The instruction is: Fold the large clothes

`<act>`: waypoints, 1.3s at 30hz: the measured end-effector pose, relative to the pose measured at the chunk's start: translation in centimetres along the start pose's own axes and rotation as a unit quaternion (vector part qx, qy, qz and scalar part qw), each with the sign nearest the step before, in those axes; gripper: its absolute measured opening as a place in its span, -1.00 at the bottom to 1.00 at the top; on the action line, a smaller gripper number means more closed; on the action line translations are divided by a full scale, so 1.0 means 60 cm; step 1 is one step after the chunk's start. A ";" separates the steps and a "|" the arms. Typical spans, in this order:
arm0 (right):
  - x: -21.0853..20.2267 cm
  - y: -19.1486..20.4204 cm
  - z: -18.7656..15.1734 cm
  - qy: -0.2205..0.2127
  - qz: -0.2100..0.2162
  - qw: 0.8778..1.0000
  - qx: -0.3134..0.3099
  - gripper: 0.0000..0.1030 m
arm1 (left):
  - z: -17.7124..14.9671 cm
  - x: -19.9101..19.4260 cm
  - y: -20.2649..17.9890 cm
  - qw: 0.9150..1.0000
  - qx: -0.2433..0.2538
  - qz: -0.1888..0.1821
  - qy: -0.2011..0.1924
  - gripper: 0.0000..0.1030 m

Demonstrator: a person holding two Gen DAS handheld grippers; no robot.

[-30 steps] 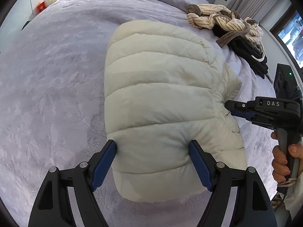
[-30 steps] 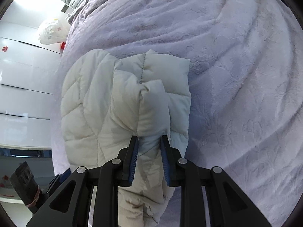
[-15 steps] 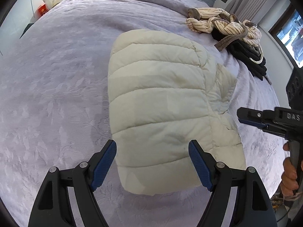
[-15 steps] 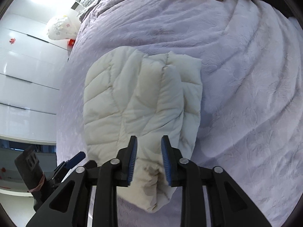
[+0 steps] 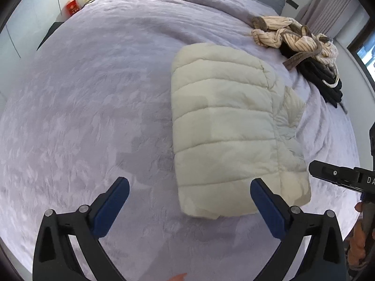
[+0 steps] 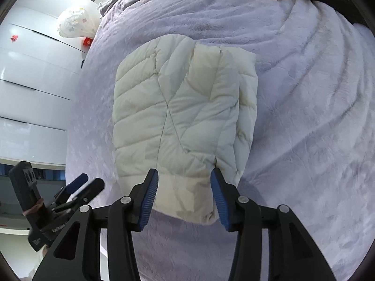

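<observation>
Both grippers are found released: the right gripper (image 6: 185, 194), pinched on the folded cream puffer jacket (image 5: 225, 126) a second ago, has been opened, and the left gripper (image 5: 189, 201) drawn aside. The jacket lies compact on the lilac bedspread (image 5: 93, 93); the fold is judged complete.

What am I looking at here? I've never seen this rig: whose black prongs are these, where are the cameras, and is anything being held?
No robot: a person holds a two-finger tool in each hand, with a fisheye camera looking along its fingers. One picture looks along the left gripper, the other along the right gripper. Both are open and hold nothing. On the lilac bedspread lies a folded cream puffer jacket. Beyond it sits a heap of striped and black clothes.
</observation>
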State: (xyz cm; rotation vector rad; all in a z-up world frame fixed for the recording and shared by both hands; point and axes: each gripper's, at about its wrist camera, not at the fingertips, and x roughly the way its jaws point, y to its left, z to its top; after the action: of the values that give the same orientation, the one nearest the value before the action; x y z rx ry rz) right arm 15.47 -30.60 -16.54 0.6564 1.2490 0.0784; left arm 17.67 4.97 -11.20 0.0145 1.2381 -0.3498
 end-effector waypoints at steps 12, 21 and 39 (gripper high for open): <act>-0.027 0.036 -0.044 -0.009 -0.075 0.997 -0.018 0.61 | -0.022 -0.044 0.011 0.999 -0.024 0.043 -0.013 1.00; -0.082 0.070 -0.064 -0.057 -0.121 0.990 -0.044 1.00 | -0.032 -0.098 -0.007 0.997 -0.001 0.076 -0.013 1.00; -0.212 0.159 -0.096 -0.077 -0.144 0.985 -0.059 1.00 | -0.046 -0.271 -0.043 0.996 0.005 0.077 -0.047 1.00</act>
State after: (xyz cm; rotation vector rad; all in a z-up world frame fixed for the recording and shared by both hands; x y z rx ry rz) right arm 8.82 -25.51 -1.88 0.3664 1.1684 -0.1354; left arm 9.85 7.22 3.38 0.1017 1.1343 -0.2201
